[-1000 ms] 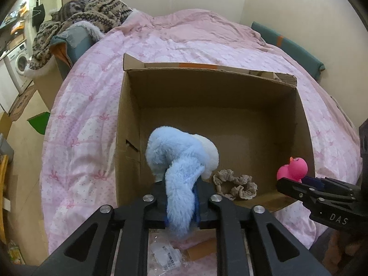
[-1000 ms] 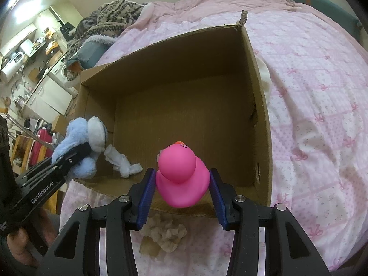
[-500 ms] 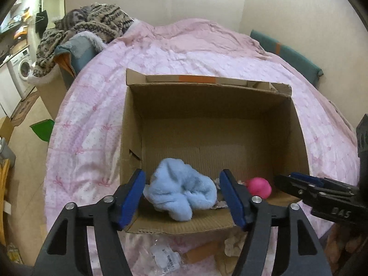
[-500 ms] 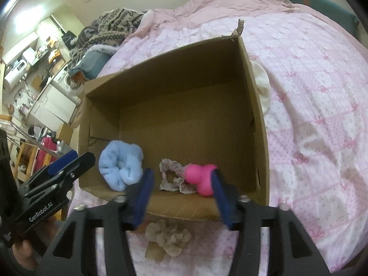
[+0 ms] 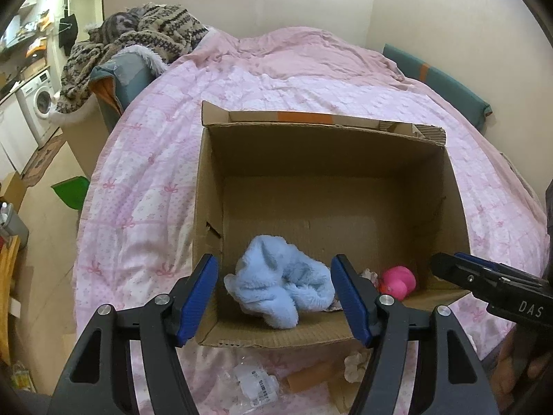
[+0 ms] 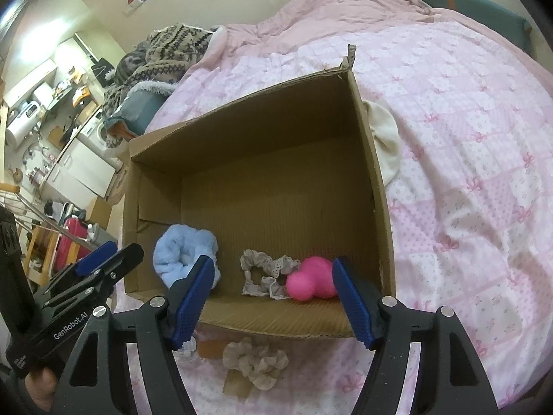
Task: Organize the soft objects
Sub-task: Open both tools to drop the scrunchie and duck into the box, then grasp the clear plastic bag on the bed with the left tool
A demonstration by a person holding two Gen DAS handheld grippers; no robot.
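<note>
Both hand-held grippers, left hand-held gripper (image 5: 274, 299) and right hand-held gripper (image 6: 271, 299), stand apart and empty, jaws having just been opening to leave the blue plush (image 5: 280, 287) and pink duck (image 6: 312, 278) in the cardboard box (image 6: 376, 186).

My left gripper (image 5: 276, 299) hung with jaws apart over the cardboard box (image 5: 321, 152); a blue fluffy cloth (image 5: 280, 287) and pink duck (image 5: 397, 280) lay inside.
</note>
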